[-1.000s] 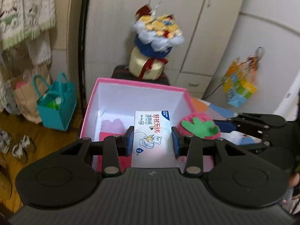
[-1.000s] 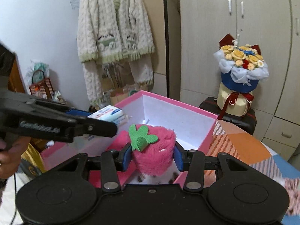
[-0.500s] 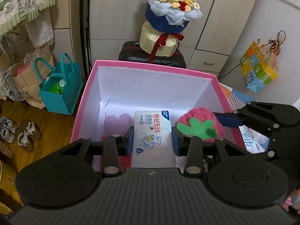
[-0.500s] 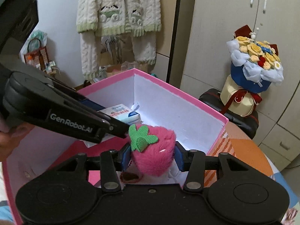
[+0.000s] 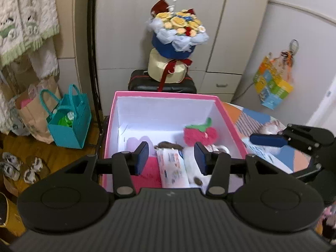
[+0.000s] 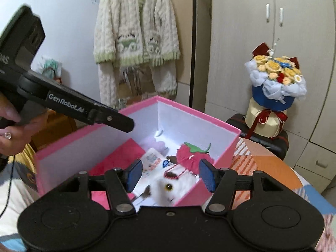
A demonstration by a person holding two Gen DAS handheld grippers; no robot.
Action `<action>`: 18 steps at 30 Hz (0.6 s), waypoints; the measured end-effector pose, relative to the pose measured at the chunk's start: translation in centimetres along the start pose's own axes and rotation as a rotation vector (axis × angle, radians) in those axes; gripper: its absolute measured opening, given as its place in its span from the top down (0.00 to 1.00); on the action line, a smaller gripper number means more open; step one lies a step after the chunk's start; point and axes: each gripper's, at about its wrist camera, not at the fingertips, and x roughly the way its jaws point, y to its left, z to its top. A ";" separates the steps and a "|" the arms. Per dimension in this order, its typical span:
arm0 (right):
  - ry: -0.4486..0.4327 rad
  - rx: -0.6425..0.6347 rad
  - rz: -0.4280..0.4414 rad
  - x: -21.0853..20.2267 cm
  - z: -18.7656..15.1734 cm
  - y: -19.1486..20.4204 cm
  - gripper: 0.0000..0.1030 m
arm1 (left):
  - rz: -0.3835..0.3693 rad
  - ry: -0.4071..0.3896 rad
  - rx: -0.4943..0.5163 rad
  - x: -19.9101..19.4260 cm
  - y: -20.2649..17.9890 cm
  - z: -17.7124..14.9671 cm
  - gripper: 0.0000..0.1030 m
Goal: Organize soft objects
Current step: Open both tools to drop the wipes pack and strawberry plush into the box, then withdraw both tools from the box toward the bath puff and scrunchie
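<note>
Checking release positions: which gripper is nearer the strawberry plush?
Likely right. The right gripper hangs open just over the strawberry plush in the pink box; the left gripper, open, sits nearer the tissue pack.

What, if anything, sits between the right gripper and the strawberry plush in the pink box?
Nothing solid blocks it. The right gripper is open above the pink box, and the strawberry plush lies just beyond its fingertips. A white plush cat lies nearer, under the open jaws, touching the strawberry.
</note>
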 end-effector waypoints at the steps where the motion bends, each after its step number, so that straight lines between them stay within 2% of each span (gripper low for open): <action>1: -0.014 0.000 -0.003 -1.1 -0.3 0.4 0.37 | 0.001 -0.004 0.012 -0.6 -0.2 -0.2 0.53; 8: -0.061 0.009 -0.055 -7.3 -1.4 2.2 0.37 | -0.037 -0.028 0.096 -5.7 -2.4 -1.8 0.50; 13: -0.068 0.047 -0.065 -11.4 -2.6 2.0 0.37 | -0.102 -0.035 0.177 -8.8 -4.9 -3.1 0.48; 18: -0.060 0.080 -0.132 -15.1 -4.8 1.2 0.37 | -0.129 -0.065 0.246 -10.8 -7.7 -4.5 0.46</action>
